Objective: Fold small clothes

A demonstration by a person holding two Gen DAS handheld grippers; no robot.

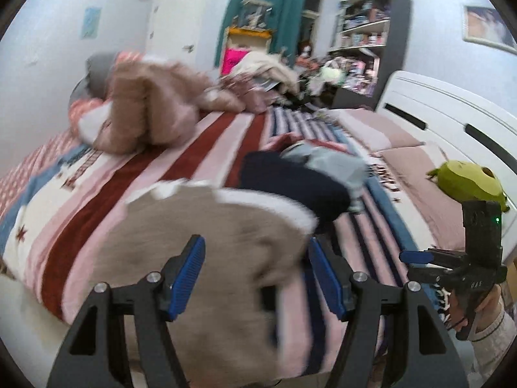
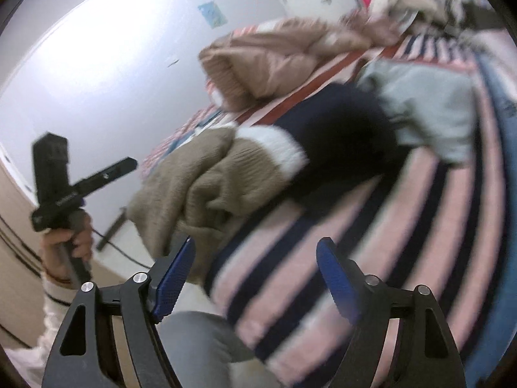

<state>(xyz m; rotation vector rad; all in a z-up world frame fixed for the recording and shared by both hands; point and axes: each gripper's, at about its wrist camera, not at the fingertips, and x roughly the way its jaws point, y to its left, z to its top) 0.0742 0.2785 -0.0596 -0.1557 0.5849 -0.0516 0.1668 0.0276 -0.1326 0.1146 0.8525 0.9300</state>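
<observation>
A small knit sweater, tan with a white band and a navy top, lies crumpled on the striped bed cover; it shows in the left wrist view (image 1: 206, 245) and in the right wrist view (image 2: 206, 177). A pale grey garment (image 1: 332, 161) lies just beyond its navy part, also in the right wrist view (image 2: 429, 103). My left gripper (image 1: 257, 258) is open and empty, hovering over the tan part. My right gripper (image 2: 257, 258) is open and empty, above the bed's near edge, to the right of the sweater. The views are blurred by motion.
A pink-tan puffy coat (image 1: 152, 103) lies heaped on the far left of the bed. A pile of clothes (image 1: 261, 74) and a cluttered shelf (image 1: 365, 38) stand behind. A white headboard (image 1: 446, 119) runs along the right. A green plush toy (image 1: 465, 184) sits there.
</observation>
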